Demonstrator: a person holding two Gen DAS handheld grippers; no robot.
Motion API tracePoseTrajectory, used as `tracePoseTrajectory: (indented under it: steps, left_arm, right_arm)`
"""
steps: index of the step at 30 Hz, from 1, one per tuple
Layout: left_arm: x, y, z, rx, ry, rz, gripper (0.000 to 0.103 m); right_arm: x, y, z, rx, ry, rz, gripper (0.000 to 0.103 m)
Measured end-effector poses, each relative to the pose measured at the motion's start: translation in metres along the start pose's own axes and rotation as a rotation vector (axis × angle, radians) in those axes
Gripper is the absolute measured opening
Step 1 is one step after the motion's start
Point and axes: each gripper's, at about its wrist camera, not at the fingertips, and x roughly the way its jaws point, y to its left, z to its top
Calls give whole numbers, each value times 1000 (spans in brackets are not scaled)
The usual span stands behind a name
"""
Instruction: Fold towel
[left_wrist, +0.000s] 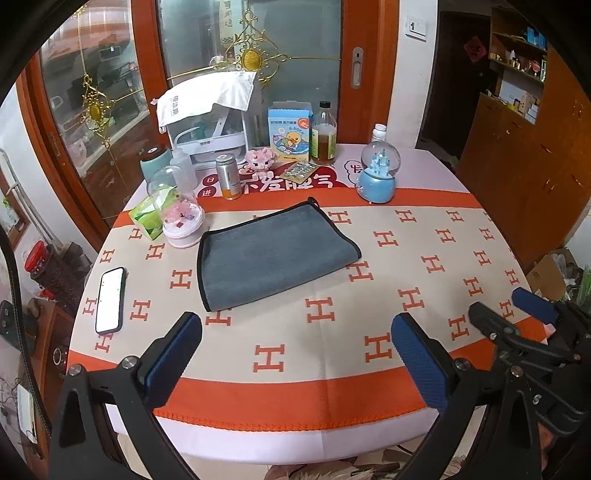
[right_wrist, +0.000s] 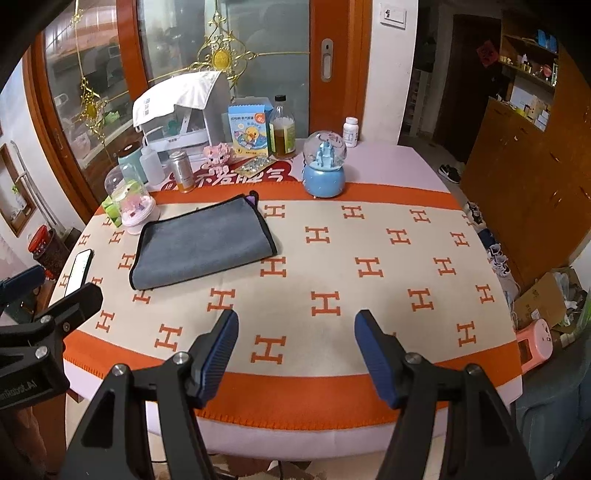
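Note:
A grey towel (left_wrist: 275, 254) with black edging lies folded flat on the table's orange and cream H-patterned cloth (left_wrist: 406, 266), left of centre; it also shows in the right wrist view (right_wrist: 203, 245). My left gripper (left_wrist: 295, 325) is open and empty, held above the table's near edge, short of the towel. My right gripper (right_wrist: 295, 321) is open and empty, also near the front edge, to the right of the towel. The right gripper shows at the right of the left wrist view (left_wrist: 517, 314). The left gripper shows at the left of the right wrist view (right_wrist: 48, 295).
A phone (left_wrist: 110, 300) lies left of the towel. A pink glass dome (left_wrist: 181, 218), a tissue pack (left_wrist: 146, 218), a can (left_wrist: 229, 177), bottles, a duck box (left_wrist: 290, 131) and a blue snow globe (left_wrist: 378, 171) stand behind it. A wooden cabinet (left_wrist: 524, 162) is on the right.

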Motion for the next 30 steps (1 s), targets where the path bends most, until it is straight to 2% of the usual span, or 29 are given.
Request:
tracePoseTrajectory:
  steps: [30]
  left_arm:
    - [-1, -6, -2, -30, 6, -2, 102]
  right_arm:
    - [-5, -2, 1, -1, -2, 20, 66]
